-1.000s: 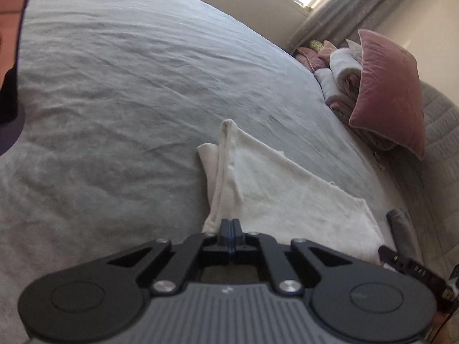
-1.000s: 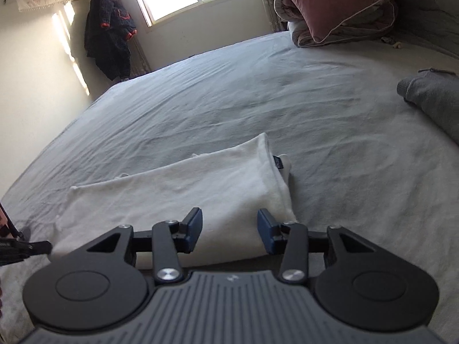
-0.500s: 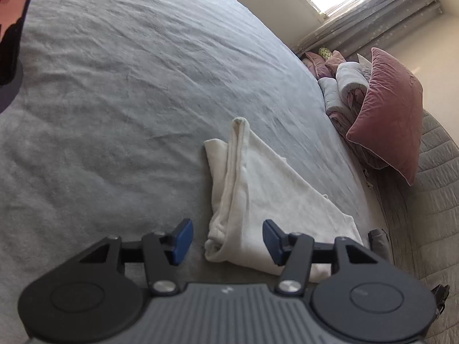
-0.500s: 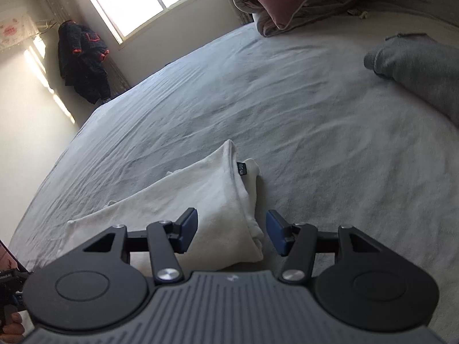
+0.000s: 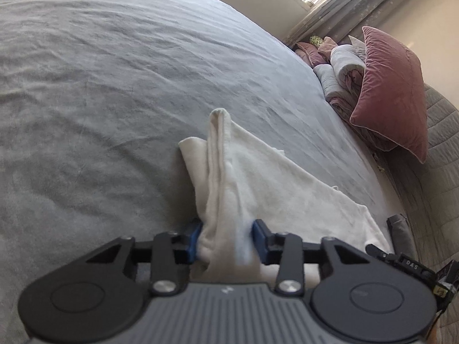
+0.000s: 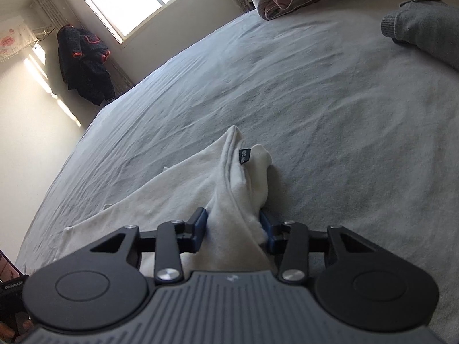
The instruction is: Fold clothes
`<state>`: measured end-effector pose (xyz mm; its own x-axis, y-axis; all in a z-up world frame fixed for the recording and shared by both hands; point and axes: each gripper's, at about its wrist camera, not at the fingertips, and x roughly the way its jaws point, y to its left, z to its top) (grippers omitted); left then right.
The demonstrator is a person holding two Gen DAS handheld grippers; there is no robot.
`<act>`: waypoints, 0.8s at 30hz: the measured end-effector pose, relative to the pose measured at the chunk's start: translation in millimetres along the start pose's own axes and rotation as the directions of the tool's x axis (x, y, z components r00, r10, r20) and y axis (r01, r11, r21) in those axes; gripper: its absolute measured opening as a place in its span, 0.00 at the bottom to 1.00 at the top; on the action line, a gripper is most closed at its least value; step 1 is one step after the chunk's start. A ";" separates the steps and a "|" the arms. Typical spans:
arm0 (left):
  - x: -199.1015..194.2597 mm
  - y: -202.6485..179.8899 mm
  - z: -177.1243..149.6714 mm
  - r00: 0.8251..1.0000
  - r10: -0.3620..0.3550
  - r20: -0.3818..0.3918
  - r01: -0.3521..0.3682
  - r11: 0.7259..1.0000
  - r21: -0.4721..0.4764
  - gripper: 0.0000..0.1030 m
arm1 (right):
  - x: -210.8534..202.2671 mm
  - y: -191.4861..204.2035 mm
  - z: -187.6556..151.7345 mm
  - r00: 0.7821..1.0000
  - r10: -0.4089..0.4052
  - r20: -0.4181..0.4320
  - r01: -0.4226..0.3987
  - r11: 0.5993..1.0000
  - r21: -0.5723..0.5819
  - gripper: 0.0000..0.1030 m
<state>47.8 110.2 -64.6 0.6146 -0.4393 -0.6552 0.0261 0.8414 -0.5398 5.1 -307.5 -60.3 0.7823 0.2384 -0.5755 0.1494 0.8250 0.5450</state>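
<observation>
One white garment (image 5: 266, 189), soft fleecy knit, folded to a long strip, lies on the grey wrinkled bed (image 5: 109, 86). Left gripper (image 5: 226, 239) and right gripper (image 6: 233, 228): jaws have just been closing, each narrowed onto a bunched end of the garment, pads pressing. One pink velvet pillow (image 5: 393, 91). One grey knit garment (image 6: 424, 31).

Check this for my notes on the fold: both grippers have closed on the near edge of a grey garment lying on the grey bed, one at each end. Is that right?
Not quite: the garment is white, not grey. Both wrist views show it. The rest holds: the left gripper and the right gripper have just been closing, each with a bunched end of the near edge between its pads, on the grey bed.
</observation>
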 end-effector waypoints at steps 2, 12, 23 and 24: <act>-0.7 -3.0 -0.2 1.000 0.013 0.011 -0.013 1.000 0.015 0.24 | -2.8 -3.8 2.1 1.000 0.020 -0.008 -0.019 0.999 0.042 0.28; -37.2 -18.9 0.2 0.998 -0.052 0.046 0.052 0.999 -0.004 0.20 | -53.2 18.2 1.0 0.995 0.061 0.080 -0.063 0.998 0.019 0.24; -49.5 -14.0 -19.0 0.996 -0.044 -0.074 0.042 0.999 -0.029 0.21 | -78.8 17.1 -20.9 1.000 0.010 0.004 -0.010 0.999 -0.038 0.25; -48.4 -12.9 -20.8 0.996 -0.037 -0.080 0.035 0.999 -0.027 0.21 | -77.8 15.4 -24.0 1.000 0.002 -0.007 -0.002 0.999 -0.036 0.25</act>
<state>1.3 114.1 -37.0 0.5486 -0.4936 -0.6748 0.0259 0.8168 -0.5764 -67.9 -301.1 -21.8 0.7786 0.2434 -0.5784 0.1260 0.8423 0.5240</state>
